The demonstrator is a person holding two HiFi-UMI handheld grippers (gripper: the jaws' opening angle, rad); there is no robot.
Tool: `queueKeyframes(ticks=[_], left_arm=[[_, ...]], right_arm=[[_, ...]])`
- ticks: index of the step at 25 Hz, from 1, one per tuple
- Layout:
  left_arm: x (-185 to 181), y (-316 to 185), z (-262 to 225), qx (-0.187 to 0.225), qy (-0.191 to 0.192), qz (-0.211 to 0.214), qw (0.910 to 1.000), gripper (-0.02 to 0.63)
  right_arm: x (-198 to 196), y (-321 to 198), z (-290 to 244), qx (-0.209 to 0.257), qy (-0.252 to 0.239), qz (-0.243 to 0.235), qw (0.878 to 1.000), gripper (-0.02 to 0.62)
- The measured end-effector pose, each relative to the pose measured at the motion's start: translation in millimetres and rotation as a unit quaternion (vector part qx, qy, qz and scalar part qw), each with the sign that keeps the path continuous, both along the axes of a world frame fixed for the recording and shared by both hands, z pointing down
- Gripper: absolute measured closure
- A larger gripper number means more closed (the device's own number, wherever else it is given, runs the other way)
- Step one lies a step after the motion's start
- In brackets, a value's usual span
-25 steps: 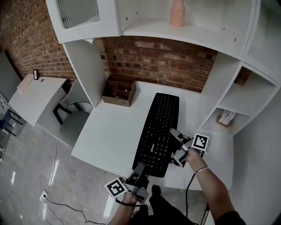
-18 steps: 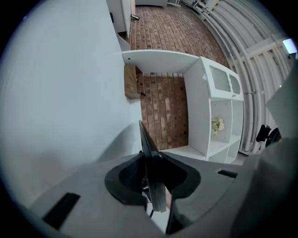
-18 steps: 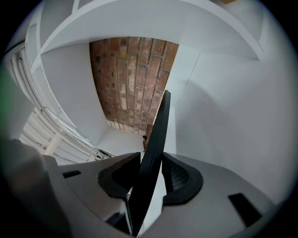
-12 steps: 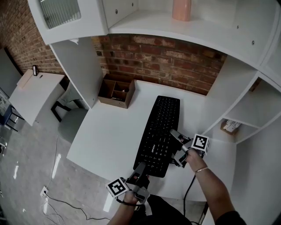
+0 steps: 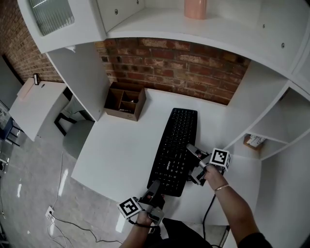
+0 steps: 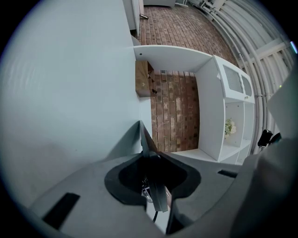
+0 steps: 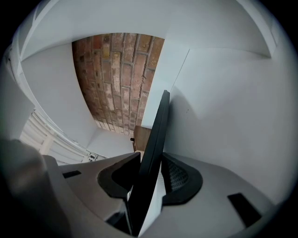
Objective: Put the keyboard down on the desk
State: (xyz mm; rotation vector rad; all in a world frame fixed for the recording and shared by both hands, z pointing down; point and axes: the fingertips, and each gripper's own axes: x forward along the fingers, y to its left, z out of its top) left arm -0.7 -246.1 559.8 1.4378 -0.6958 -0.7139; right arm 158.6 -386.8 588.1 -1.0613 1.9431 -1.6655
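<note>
A black keyboard (image 5: 175,143) lies lengthwise on the white desk (image 5: 121,145), its far end towards the brick wall. My left gripper (image 5: 156,187) holds the keyboard's near short end; its jaws are opening slightly, with the thin edge (image 6: 145,142) still between them. My right gripper (image 5: 193,162) is shut on the keyboard's right long edge near the front. In the right gripper view the keyboard (image 7: 156,139) runs edge-on between the pads (image 7: 179,176). I cannot tell whether the underside rests flat on the desk.
An open cardboard box (image 5: 123,101) sits at the desk's back left against the brick wall. A pink vase (image 5: 195,8) stands on the shelf above. White shelving (image 5: 271,126) flanks the right side. A dark cable (image 5: 209,209) hangs below my right arm.
The head view has tilted a little. The keyboard and both grippers stay in nearly the same place on the desk.
</note>
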Motion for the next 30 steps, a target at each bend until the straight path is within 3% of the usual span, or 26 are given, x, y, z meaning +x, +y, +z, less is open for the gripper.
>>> queueKeyframes(ticks=[18, 24, 30], left_arm=[[-2.3, -5.8, 29.2, -0.051, -0.009, 0.024, 0.9984, 0.522], [-7.5, -4.6, 44.2, -0.101, -0.027, 0.031, 0.9941, 0.515], [-6.6, -1.2, 45.3, -0.125, -0.028, 0.044, 0.9908, 0.505]], right_arm=[[1.0, -4.1, 14.1, -0.049, -0.017, 0.016, 0.999, 0.474], [-0.3, -3.8, 16.4, -0.061, -0.015, 0.021, 0.998, 0.48], [-3.2, -3.1, 15.6, -0.067, -0.018, 0.029, 0.997, 0.483]])
